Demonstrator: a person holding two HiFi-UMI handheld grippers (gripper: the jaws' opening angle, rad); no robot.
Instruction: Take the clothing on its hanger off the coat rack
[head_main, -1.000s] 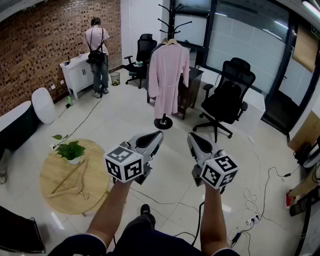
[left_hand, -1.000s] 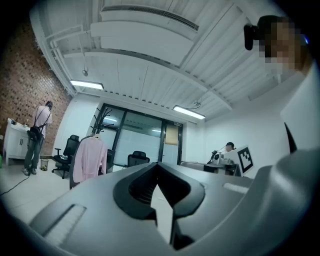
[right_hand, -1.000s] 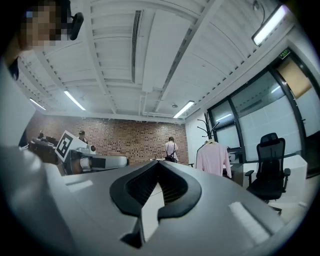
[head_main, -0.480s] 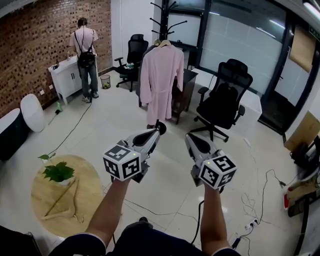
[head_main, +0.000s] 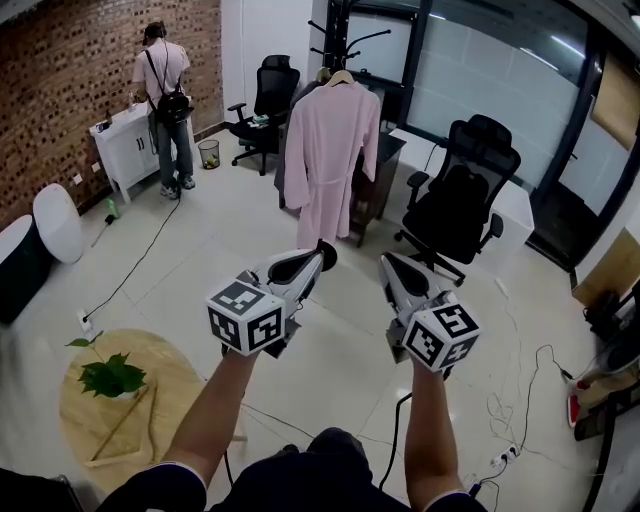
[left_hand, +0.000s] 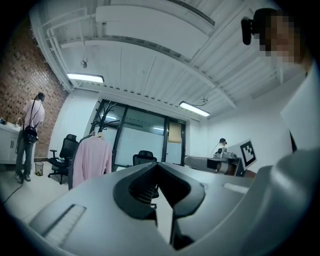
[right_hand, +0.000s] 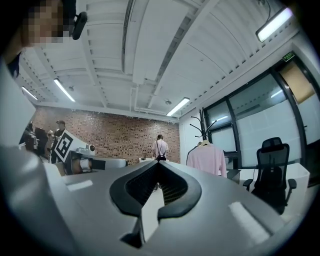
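A pink robe (head_main: 330, 150) hangs on a wooden hanger (head_main: 342, 78) from a black coat rack (head_main: 345, 38) at the far middle of the room. My left gripper (head_main: 318, 258) and right gripper (head_main: 388, 262) are held side by side in front of me. Both point toward the robe and are well short of it. Each is shut with nothing between its jaws. The left gripper view shows its closed tips (left_hand: 159, 164) with the robe (left_hand: 92, 160) far off at the left. In the right gripper view the closed tips (right_hand: 159, 162) sit left of the robe (right_hand: 207, 159).
A black office chair (head_main: 455, 205) stands right of the rack, a dark desk (head_main: 385, 160) behind the robe. A person (head_main: 160, 85) stands at a white cabinet (head_main: 125, 150), far left. A round wooden table (head_main: 170, 385) with a plant (head_main: 108, 375) is near left. Cables (head_main: 500, 440) cross the floor.
The whole view has moved forward toward the rack: the robe looks slightly larger and the round table has slid down and left. Both grippers keep the same shut pose.
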